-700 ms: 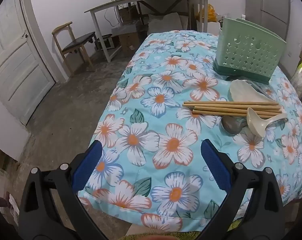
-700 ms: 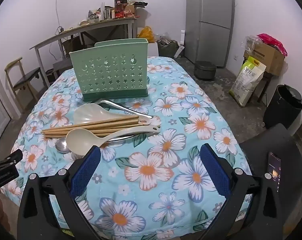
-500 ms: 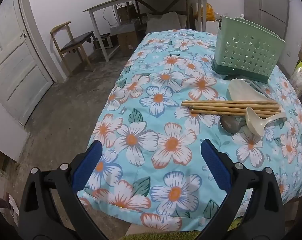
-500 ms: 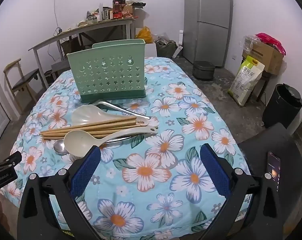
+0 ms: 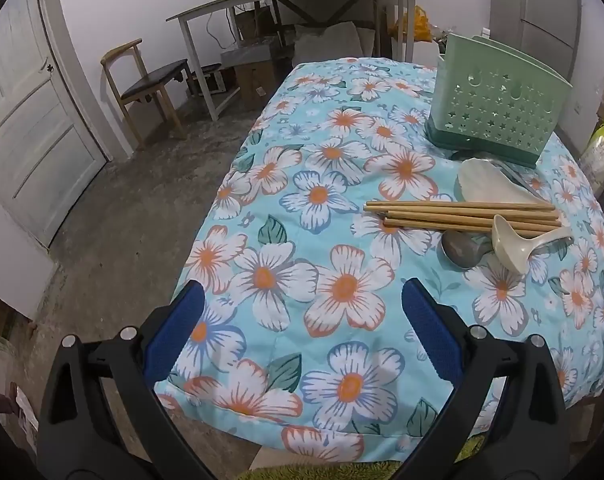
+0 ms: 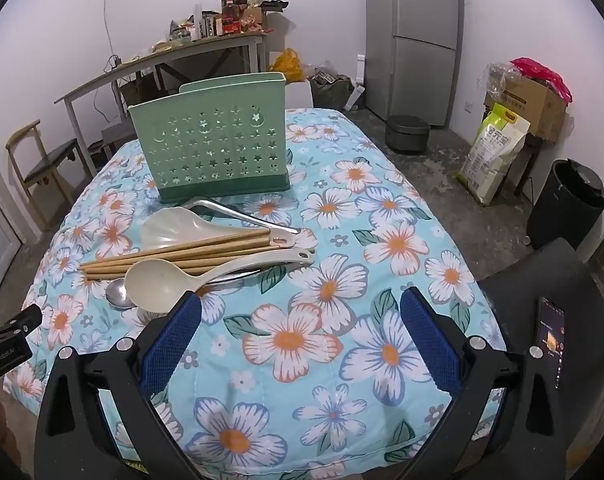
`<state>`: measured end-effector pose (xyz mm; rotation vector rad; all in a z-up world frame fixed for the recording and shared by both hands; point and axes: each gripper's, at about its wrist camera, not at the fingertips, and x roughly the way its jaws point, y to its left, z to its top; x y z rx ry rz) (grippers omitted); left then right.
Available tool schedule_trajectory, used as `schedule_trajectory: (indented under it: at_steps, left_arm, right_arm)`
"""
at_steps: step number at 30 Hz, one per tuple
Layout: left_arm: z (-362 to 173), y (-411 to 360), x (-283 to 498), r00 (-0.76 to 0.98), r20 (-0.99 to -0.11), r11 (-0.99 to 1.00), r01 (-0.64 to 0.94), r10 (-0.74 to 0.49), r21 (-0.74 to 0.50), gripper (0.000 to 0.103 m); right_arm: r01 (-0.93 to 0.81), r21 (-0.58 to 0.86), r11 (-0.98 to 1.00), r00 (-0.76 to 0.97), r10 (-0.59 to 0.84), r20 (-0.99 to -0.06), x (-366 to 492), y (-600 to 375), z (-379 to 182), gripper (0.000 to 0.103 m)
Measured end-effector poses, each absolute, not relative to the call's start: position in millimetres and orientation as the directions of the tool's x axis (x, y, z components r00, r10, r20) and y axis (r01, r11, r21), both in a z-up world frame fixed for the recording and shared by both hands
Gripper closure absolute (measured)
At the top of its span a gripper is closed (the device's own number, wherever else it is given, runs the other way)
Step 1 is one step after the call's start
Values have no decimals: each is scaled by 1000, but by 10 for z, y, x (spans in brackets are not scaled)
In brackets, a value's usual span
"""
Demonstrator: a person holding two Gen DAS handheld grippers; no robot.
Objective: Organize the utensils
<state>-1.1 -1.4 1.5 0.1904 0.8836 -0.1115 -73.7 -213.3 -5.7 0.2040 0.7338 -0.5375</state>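
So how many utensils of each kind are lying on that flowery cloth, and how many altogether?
Wooden chopsticks: 4
Cream plastic ladle: 1
Cream rice paddle: 1
Metal spoon: 1
Metal tongs: 1
Total: 8, all loose in front of the green holder.

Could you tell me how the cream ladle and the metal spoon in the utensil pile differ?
The cream ladle is pale plastic with a large round bowl; the metal spoon is shiny steel with a smaller bowl. The ladle lies on top in full view, while the spoon's handle is mostly hidden under it. Both lie flat beside the chopsticks.
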Motion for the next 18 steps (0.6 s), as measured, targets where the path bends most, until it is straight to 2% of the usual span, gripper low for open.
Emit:
schedule_trajectory:
  at_steps: [18]
  left_arm:
    - [-3, 5, 2, 627, -779, 978, 176, -22, 114, 7]
  right_arm:
    - [533, 5, 846, 614, -383, -690, -737, -2173, -64, 6]
